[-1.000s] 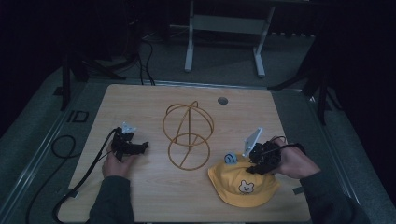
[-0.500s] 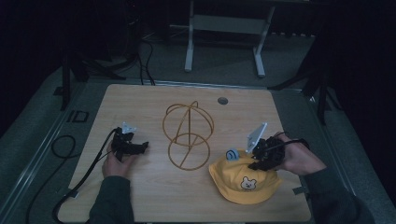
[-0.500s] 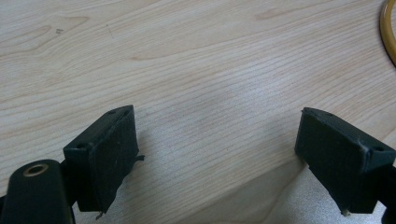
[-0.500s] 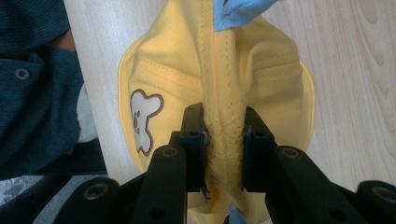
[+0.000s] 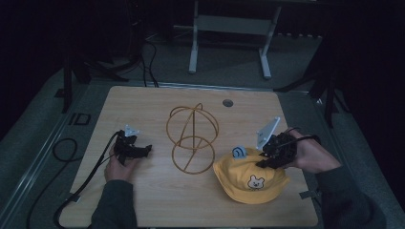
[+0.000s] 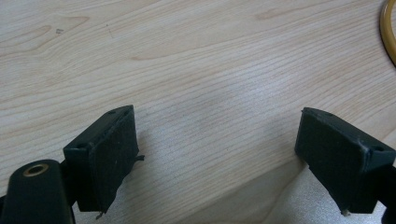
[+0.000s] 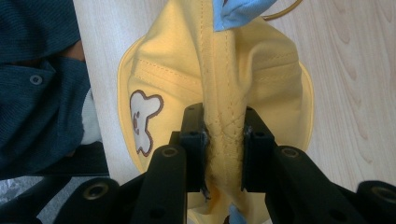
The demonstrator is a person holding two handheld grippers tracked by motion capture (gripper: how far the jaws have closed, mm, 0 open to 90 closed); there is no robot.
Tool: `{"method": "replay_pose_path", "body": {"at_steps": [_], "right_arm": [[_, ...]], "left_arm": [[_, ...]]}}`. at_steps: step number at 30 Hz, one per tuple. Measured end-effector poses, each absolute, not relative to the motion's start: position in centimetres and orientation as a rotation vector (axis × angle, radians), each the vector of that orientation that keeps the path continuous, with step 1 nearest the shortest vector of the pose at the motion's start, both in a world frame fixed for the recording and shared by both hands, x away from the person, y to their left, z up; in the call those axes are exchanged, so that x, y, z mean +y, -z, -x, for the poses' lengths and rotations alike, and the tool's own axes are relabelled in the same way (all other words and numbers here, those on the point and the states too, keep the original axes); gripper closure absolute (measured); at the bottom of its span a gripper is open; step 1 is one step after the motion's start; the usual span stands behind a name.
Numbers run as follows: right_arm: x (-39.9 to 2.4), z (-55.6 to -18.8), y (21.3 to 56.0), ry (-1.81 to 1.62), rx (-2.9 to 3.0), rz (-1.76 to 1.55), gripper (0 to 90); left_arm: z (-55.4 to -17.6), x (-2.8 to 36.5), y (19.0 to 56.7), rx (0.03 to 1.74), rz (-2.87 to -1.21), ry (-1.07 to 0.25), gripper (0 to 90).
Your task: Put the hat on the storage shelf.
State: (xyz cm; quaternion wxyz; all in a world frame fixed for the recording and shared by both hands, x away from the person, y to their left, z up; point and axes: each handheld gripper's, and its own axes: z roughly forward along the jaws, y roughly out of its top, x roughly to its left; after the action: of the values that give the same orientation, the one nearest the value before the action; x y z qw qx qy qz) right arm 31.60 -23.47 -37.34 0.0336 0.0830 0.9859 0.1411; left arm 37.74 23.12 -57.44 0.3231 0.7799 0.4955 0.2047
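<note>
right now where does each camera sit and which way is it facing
High view: above the person's side, looking forward and down on the table; both forearms, left gripper, right gripper.
Left gripper view: on the left gripper, facing bare tabletop between open jaws.
Right gripper view: on the right gripper, looking down its jaws shut on the yellow hat; a sleeve at left.
Shared: high and right gripper views both show the hat's bear patch.

I see a yellow hat (image 5: 250, 179) with stitched seams, a white bear face outlined in dark brown on its front, and a small light-blue ear (image 5: 238, 152). My right tool (image 7: 223, 154) is black, as is my left tool (image 6: 219, 158). The bench (image 5: 143, 105) is pale wood with fine grain. The wire frame (image 5: 192, 138) is golden orange. My sleeve (image 7: 37, 84) is dark teal.
</note>
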Motion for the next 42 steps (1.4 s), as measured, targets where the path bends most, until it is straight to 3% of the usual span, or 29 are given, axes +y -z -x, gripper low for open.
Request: {"method": "replay_pose_path", "body": {"at_steps": [42], "right_arm": [[-25.2, -34.2, 32.5, -0.512, 3.004, -0.298, 75.2]], "left_arm": [[-37.7, 23.1, 57.4, 1.301, -2.045, -0.537, 12.9]]}}
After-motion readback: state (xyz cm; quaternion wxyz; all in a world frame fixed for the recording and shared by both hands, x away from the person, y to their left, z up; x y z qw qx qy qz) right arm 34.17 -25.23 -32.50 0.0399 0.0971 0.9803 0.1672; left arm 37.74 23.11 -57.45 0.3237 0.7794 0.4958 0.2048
